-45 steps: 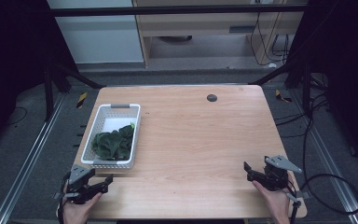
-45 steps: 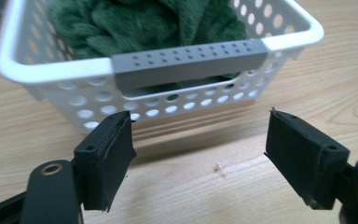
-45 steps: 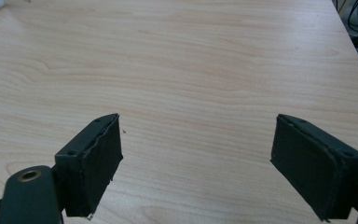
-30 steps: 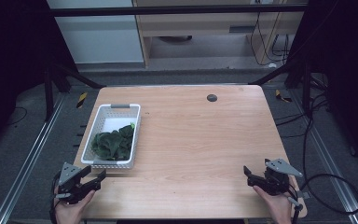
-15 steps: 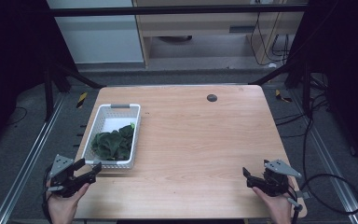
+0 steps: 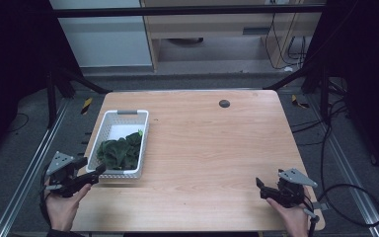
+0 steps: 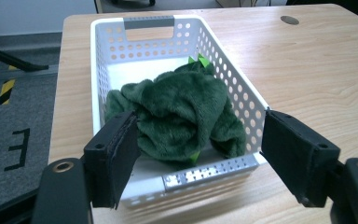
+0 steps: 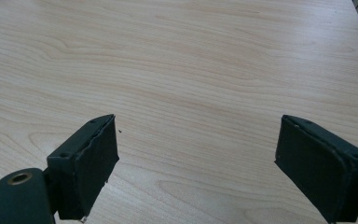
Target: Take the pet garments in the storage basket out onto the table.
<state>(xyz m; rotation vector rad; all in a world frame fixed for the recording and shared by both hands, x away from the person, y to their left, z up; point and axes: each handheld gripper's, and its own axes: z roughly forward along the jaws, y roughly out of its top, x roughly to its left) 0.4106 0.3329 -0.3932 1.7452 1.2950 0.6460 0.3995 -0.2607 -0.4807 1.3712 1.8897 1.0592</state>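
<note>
Dark green plush cloth, crumpled, sits in the near half of the white perforated plastic basket, left-centre of the high view on the light wooden table; a bright green bit pokes out at its far edge. Left gripper at lower left, just off the table's left edge, jaws pointing at the basket's near end; they have just been opening and now stand spread, nothing pinched. In the left gripper view the black pads frame the basket's near wall without touching it. Right gripper at lower right, well apart from the basket, jaws spread wide over bare wood. Small dark round disc near the table's far edge.
</note>
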